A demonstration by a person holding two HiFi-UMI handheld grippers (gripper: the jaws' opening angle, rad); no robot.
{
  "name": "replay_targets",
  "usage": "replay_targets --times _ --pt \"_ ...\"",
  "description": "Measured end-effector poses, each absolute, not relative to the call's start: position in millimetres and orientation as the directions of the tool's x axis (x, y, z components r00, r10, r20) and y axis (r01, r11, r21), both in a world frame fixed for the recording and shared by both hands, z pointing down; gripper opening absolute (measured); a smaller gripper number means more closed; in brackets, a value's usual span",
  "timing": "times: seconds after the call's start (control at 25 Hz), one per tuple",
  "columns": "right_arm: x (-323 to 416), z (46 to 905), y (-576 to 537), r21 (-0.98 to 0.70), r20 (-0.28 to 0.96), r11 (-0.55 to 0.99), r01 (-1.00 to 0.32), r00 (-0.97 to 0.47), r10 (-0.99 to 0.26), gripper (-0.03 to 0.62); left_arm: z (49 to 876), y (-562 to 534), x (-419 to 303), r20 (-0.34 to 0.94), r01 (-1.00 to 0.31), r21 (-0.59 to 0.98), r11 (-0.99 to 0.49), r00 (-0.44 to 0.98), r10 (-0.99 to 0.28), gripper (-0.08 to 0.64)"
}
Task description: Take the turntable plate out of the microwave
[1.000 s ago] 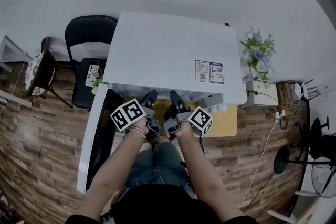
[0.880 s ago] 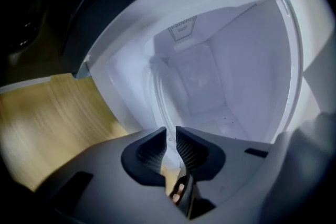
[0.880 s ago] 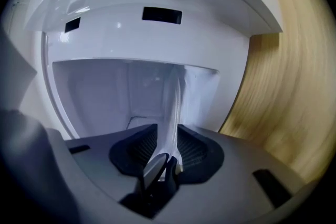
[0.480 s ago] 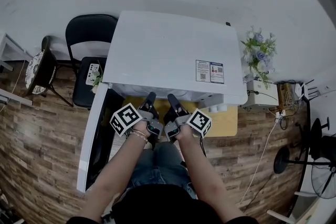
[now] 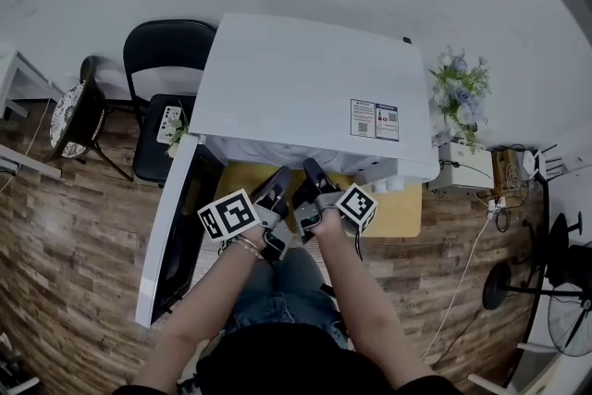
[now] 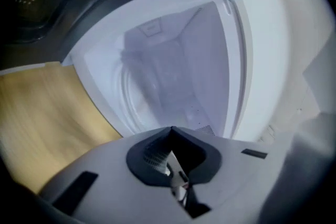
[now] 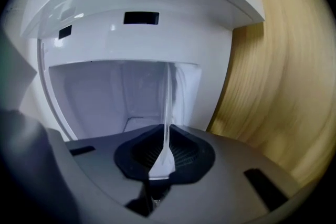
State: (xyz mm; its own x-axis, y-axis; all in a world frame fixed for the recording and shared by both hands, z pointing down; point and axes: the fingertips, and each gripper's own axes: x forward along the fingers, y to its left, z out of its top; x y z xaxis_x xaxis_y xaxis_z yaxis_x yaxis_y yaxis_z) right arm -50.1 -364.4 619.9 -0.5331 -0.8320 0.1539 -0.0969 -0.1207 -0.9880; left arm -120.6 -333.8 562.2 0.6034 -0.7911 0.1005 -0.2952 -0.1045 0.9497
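The white microwave [image 5: 305, 79] stands with its door [image 5: 171, 236] swung open to the left. Both grippers reach into its opening. The clear glass turntable plate [image 7: 168, 97] shows edge-on in the right gripper view. Its rim runs straight into my right gripper [image 7: 167, 131] [image 5: 312, 173], whose jaws are closing on it and pinch it. My left gripper [image 6: 170, 132] [image 5: 277, 187] is shut just in front of the cavity. A pale curved rim [image 6: 129, 94] lies off to the side of its jaw line. I cannot tell whether anything is between its pads.
The microwave sits on a light wooden table [image 5: 398, 213]. A black chair [image 5: 162, 60] stands to its left, with a small round stool [image 5: 74, 116] beyond. A vase of flowers [image 5: 456, 92] and a white box are at the right, on a wood-plank floor.
The left gripper has drawn back a little from the opening toward me. The right gripper stays at the cavity mouth.
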Motion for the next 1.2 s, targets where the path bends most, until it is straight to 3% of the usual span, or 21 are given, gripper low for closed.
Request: replay_targets --times 0.12,0.36,0.44,0.52,0.88,1.0,1.12,1.2 --pt "-52 623 -363 -0.99 0.14 -0.115 -0.081 -0.514 -0.846 0.038 556 -334 -121 0.101 -0.299 0.948 -0.106 0.601 -0.793 0.006" --pt "-50 616 -352 -0.992 0.122 -0.092 -0.082 -0.523 -0.843 0.037 589 -326 -142 0.232 -0.405 0.914 -0.022 0.566 -0.791 0.022" --pt "-48 612 -346 -0.992 0.12 -0.087 -0.087 -0.529 -0.84 0.04 593 -326 -142 0.209 -0.365 0.931 -0.02 0.577 -0.79 0.194" --pt "-46 611 -340 -0.994 0.11 -0.082 -0.076 -0.534 -0.838 0.041 595 -329 -139 0.194 -0.343 0.939 -0.02 0.58 -0.791 0.229" --pt "-44 605 -310 -0.994 0.102 -0.059 -0.092 -0.583 -0.806 0.043 606 -353 -140 0.137 -0.274 0.962 -0.018 0.535 -0.834 0.22" --pt "-42 608 -301 -0.992 0.114 -0.054 -0.117 -0.6 -0.792 0.044 613 -360 -144 0.142 -0.256 0.967 0.008 0.509 -0.849 0.178" --pt "-42 608 -293 -0.992 0.109 -0.044 -0.119 -0.62 -0.777 0.043 620 -362 -146 0.15 -0.252 0.967 0.025 0.492 -0.858 0.084" --pt "-43 609 -289 -0.992 0.106 -0.039 -0.119 -0.633 -0.767 0.043 621 -362 -145 0.128 -0.245 0.969 0.002 0.497 -0.858 0.077"
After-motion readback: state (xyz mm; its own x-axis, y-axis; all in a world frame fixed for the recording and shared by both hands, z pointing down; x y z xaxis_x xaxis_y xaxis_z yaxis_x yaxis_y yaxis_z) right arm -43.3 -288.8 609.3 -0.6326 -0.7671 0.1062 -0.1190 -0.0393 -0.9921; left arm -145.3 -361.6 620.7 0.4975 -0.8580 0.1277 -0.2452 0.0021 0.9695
